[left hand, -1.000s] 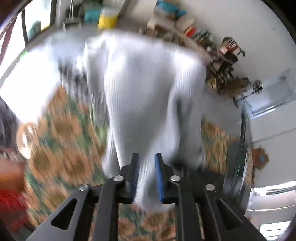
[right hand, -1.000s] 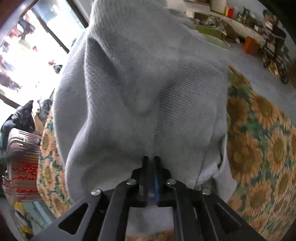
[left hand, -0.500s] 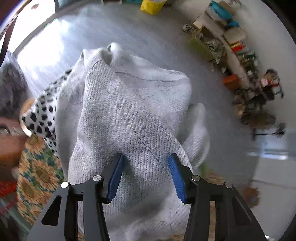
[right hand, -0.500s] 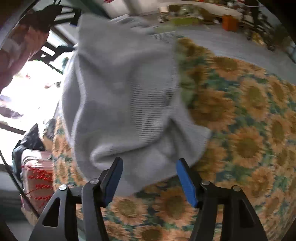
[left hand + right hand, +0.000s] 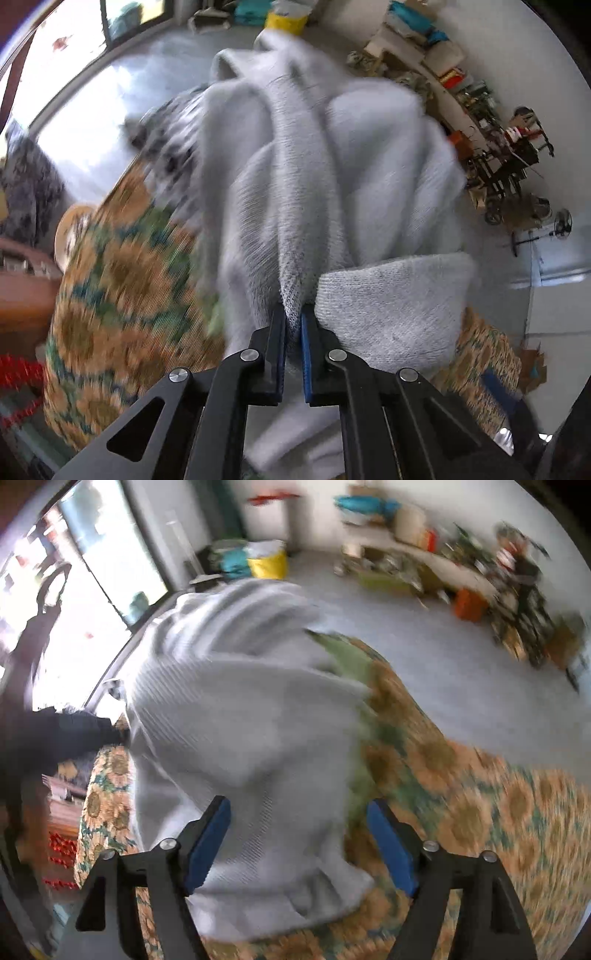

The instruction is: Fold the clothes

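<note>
two blue pads of the left gripper (image 5: 293, 325) have just closed and now pinch a fold of the grey sweater (image 5: 314, 192) between them, the knit bunching up from the pinch in long ridges. a ribbed cuff (image 5: 391, 310) of the same sweater lies against the right finger. beyond the pinch the sweater heaps over the sunflower cloth (image 5: 122, 280), with a black-and-white spotted garment (image 5: 173, 144) showing blurred at its far left edge. the right gripper (image 5: 299, 834) has just been opening and its jaws stand wide apart; the sweater (image 5: 240, 738) sits between and below them, but neither pad presses on it. in that view the sweater lies piled on the sunflower cloth (image 5: 480, 812), a bit of green fabric (image 5: 347, 657) poking out at its right side. on the floor behind stands a yellow bin (image 5: 267, 563) with a white liner, its contents too blurred to tell, and a teal bag (image 5: 232, 563) just beside it.
</note>
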Demonstrator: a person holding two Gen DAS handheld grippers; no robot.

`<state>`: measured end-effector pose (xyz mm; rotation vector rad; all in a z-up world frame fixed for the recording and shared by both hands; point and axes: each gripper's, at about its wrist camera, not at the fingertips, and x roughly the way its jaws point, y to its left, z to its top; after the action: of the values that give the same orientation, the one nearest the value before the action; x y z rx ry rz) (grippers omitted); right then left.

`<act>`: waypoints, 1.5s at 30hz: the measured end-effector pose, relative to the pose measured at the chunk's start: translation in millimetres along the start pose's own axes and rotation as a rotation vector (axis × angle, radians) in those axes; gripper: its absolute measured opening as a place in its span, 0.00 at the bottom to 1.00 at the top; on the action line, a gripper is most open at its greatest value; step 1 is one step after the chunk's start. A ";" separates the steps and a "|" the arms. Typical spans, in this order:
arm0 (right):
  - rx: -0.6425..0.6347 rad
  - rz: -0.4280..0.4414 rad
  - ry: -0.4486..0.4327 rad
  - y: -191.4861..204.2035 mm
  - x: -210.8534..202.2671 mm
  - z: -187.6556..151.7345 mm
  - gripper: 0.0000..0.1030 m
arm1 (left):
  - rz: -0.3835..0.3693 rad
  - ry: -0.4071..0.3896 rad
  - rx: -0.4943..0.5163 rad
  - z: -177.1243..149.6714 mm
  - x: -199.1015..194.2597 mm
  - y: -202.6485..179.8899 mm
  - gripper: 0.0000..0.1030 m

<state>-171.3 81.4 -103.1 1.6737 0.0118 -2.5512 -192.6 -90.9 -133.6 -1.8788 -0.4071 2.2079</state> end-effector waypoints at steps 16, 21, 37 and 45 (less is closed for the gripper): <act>-0.071 0.029 0.116 44.5 61.3 -36.4 0.20 | -0.195 0.057 -0.133 -54.0 -4.2 40.5 0.02; 0.026 -0.036 0.174 -5.7 59.5 -60.0 0.00 | -0.142 0.083 -0.014 -75.4 7.9 8.6 0.02; -0.072 0.040 0.056 50.4 30.1 -7.0 0.68 | -0.298 0.245 -0.245 -131.4 54.4 68.4 0.00; 0.011 0.093 0.173 50.8 70.0 -42.2 0.77 | -0.221 0.078 -0.352 -70.3 4.5 114.7 0.31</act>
<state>-156.3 28.3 -181.8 1.8485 -0.0663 -2.3378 -122.0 -192.1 -187.6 -1.9621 -0.9928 2.0110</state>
